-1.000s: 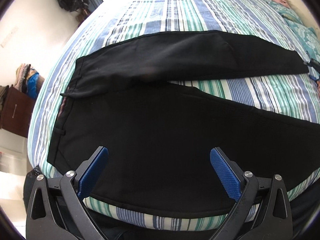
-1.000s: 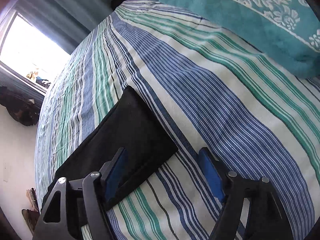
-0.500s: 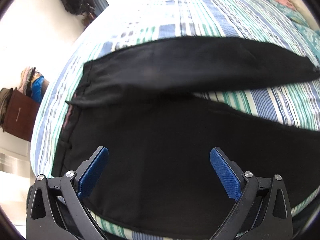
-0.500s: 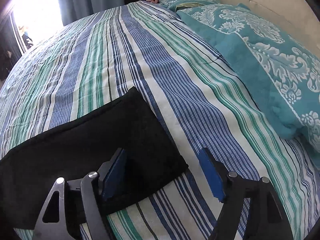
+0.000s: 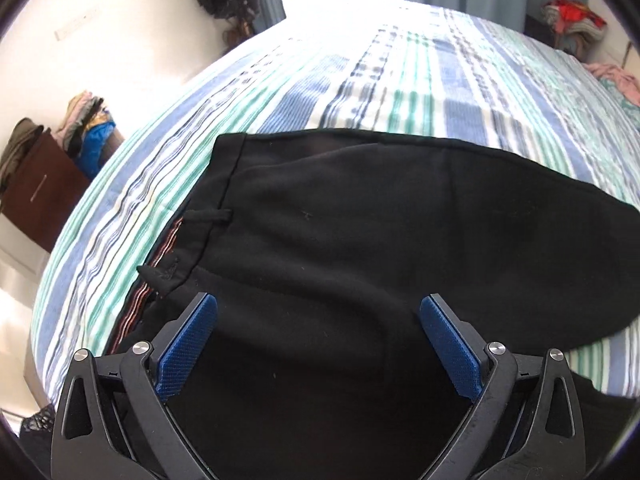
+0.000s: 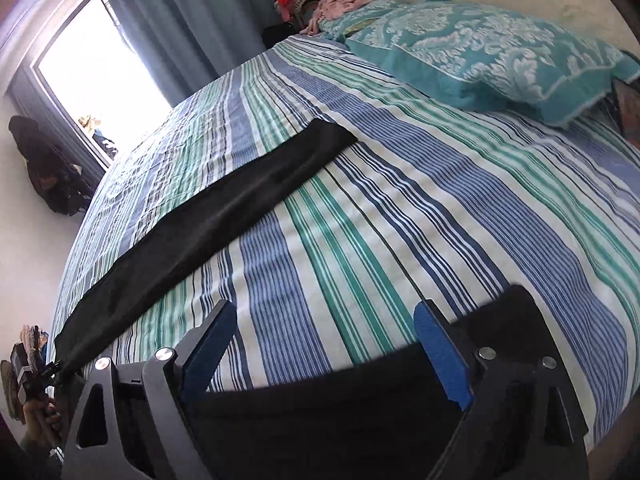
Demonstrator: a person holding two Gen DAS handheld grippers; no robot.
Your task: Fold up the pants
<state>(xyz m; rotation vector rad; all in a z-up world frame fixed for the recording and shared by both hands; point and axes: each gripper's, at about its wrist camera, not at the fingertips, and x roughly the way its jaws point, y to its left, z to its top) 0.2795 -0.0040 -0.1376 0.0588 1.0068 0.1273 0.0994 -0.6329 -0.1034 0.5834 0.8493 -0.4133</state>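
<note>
- The left wrist view is showing the black pants' (image 5: 360, 240) waistband and one belt loop; the right wrist view is showing both legs, one teal patterned pillow (image 6: 480, 52) and the window (image 6: 96, 92).
- The pants are lying flat on the striped bedsheet (image 5: 420, 80), matte and soft.
- The left tool (image 5: 318, 344) is hanging apart over the fabric, empty.
- The right tool (image 6: 324, 344) is opening, gripping nothing.

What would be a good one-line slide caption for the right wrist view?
Right gripper, jaws opening and empty, over a striped bed with black pants spread out, teal pillow behind.
</note>
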